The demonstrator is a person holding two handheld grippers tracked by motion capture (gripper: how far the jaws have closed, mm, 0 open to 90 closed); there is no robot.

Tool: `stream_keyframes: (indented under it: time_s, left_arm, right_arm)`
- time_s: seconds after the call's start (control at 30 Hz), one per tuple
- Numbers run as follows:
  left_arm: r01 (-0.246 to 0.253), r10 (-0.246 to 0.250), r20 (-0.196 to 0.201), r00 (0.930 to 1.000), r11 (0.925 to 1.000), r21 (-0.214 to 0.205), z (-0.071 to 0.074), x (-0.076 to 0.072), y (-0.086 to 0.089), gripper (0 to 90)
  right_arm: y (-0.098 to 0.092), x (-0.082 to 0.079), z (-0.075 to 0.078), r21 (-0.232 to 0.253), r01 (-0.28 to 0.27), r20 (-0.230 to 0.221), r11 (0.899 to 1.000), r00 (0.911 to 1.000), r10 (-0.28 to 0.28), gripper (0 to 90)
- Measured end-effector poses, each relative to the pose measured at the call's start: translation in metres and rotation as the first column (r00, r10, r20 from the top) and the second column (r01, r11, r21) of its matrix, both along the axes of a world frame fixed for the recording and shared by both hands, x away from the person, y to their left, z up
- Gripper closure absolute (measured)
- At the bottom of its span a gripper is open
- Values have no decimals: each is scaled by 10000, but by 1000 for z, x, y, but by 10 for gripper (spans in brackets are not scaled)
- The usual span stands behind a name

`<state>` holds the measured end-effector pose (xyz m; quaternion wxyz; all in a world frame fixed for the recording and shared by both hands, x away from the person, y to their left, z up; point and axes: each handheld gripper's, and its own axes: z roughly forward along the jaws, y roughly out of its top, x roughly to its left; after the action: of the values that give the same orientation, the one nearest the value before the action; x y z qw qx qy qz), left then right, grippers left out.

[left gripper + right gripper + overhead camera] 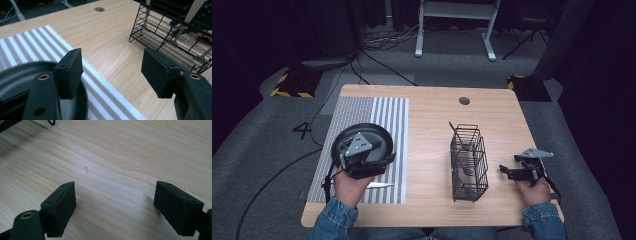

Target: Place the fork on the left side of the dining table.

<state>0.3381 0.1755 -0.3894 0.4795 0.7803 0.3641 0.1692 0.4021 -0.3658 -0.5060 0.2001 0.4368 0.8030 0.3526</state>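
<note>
Both grippers' jaws apart, empty: left gripper [112,75] over black plate [15,77]; high view adds knife [379,185]; right gripper [115,207] over table [120,152].

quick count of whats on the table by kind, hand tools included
plate: 1
striped mat: 1
wire basket: 1
knife: 1
grippers, left gripper and right gripper, both open and holding nothing: 2
total: 6
Some cutlery stands in the basket, too blurred to count.
</note>
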Motion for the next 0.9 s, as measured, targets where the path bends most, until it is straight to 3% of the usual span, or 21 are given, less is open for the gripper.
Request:
stream_keyframes:
  time_s: [0.33, 0.53, 0.73, 0.9]
  left_arm:
    - [966, -979, 206, 9950, 9937, 567, 24, 38, -48, 341]
    - [1216, -1238, 326, 9918, 9906, 619, 33, 58, -72, 357]
    - [1495, -1495, 9, 9888, 9887, 76, 37, 80, -91, 357]
    - [1837, -1859, -390, 9818, 9815, -543, 37, 95, -110, 356]
  right_arm:
    - [0, 0, 0, 6, -1, 6, 10000, 10000, 1, 181]
    - [0, -1, 0, 3, -12, 5, 10000, 10000, 12, 181]
    - [0, -1, 0, 5, -13, 4, 10000, 10000, 13, 181]
    - [0, -1, 0, 18, -40, -5, 10000, 10000, 40, 181]
